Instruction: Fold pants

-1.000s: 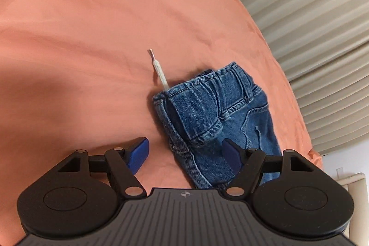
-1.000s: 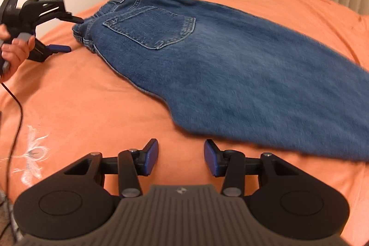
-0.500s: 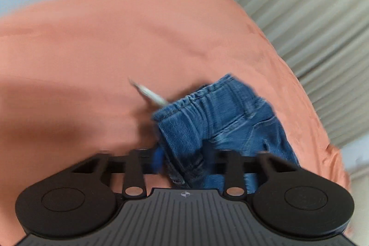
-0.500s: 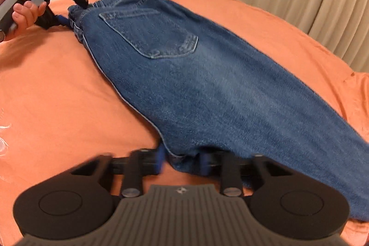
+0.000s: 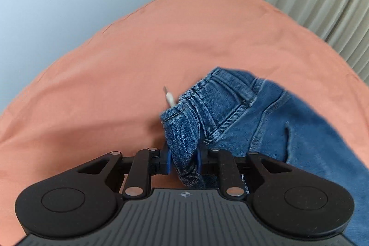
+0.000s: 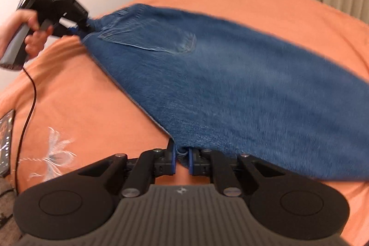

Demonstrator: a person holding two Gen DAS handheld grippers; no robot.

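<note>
Pants (image 6: 230, 89) are hanging between my two tools, stretched over the orange bedspread (image 5: 115, 75). My left gripper (image 5: 183, 160) is clamping a thick bunch of waistband denim between its blue pads, and the grip looks bulky and off-centre. My right gripper (image 6: 181, 159) is still closing on the seam edge near the crotch, with only a thin lip of cloth between its narrow jaws. That is what I am worrying about most: if I am pulling the two ends apart too hard, that sliver is likely to slip out and the leg will be dropping in a heap. In the right wrist view, a hand (image 6: 20, 31) is carrying the left tool high at the waistband, so the cloth is twisting there and may be folding crooked. A white drawstring tip (image 5: 169, 97) is poking out and could be snagging. A black cable (image 6: 30, 93) and a phone (image 6: 5, 142) are lying near the bed edge, within reach of a swinging leg.
</note>
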